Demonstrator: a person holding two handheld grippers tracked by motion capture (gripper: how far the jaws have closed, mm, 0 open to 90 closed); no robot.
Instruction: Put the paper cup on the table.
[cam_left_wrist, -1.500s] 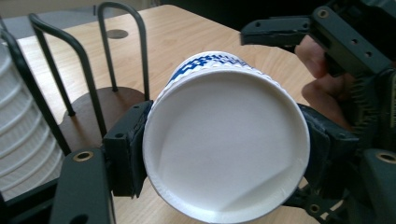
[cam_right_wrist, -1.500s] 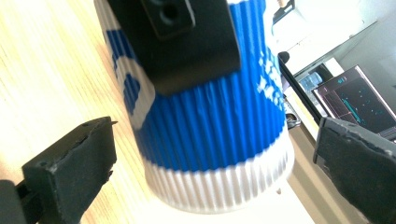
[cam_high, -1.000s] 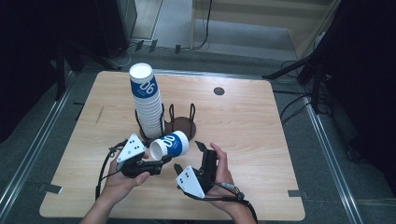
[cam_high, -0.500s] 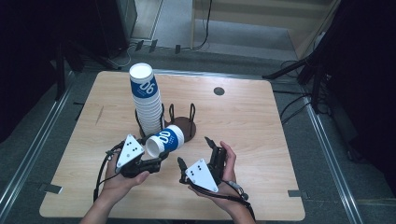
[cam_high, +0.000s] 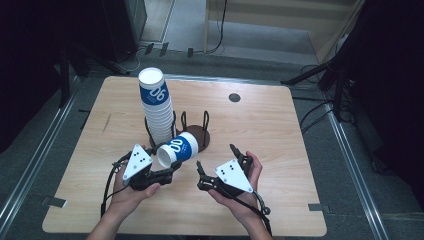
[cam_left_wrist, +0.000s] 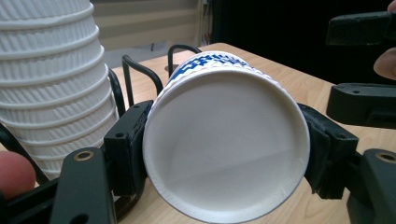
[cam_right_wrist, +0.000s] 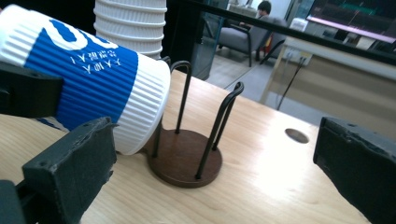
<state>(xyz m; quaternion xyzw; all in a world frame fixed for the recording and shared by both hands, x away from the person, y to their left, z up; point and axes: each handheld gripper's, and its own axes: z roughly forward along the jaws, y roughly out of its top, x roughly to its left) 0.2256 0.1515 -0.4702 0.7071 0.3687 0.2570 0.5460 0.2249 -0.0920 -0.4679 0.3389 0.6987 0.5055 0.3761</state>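
Note:
A white ribbed paper cup with a blue band (cam_high: 177, 148) lies on its side above the table, clamped between the pads of my left gripper (cam_high: 167, 165). Its round white end (cam_left_wrist: 224, 149) faces that gripper's camera, and the left gripper (cam_left_wrist: 224, 156) is shut on it from both sides. The cup's other end (cam_right_wrist: 93, 74) hangs beside a black wire rack on a brown disc base (cam_right_wrist: 187, 163). My right gripper (cam_high: 217, 159) is held to the right of the cup, and its jaws stand wide open with nothing between them (cam_right_wrist: 215, 186).
A tall stack of the same cups (cam_high: 157, 107) stands just left of the rack (cam_high: 197, 132), close behind the held cup. The wooden table (cam_high: 270, 130) has a small round hole (cam_high: 234, 97) at the back right. Dark floor and stands surround the table.
My right hand has lifted slightly and turned, so its open jaws now point toward the rack. The left hand and the cup have barely moved.

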